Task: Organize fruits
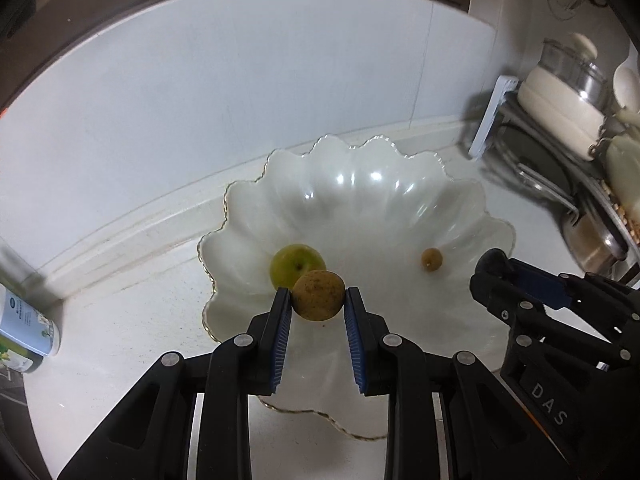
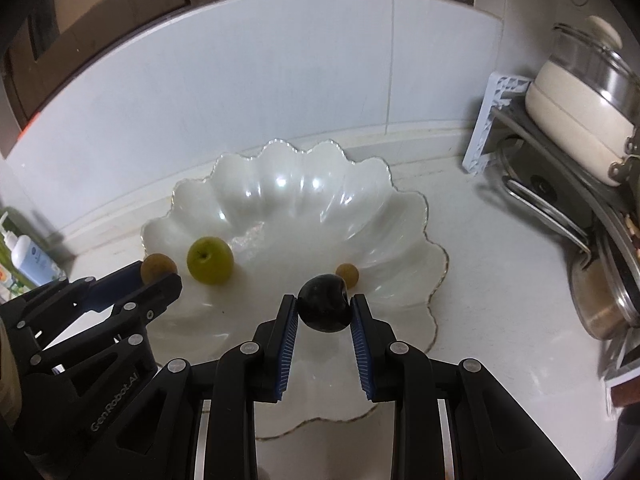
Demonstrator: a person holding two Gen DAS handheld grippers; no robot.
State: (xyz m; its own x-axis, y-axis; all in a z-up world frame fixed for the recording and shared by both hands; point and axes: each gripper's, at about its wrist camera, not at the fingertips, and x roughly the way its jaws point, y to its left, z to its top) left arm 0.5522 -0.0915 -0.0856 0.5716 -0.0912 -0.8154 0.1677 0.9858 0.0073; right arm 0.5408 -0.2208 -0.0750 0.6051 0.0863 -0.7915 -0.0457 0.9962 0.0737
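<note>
The white scalloped bowl (image 2: 304, 200) on the bench lies under my jaws, ready for fruit. Beyond my left jaws sits the green apple (image 1: 296, 266). My right gripper (image 2: 325, 309) pinches a dark plum (image 2: 325, 309); my left gripper (image 1: 318, 297) clamps a speckled brown fruit (image 1: 318, 297), both over the bowl. A small tan fruit (image 2: 346, 274) rests just past the plum.

Left tool (image 1: 318, 300) and right tool (image 2: 325, 308) side by side, both angled downward, each clamped on something round
</note>
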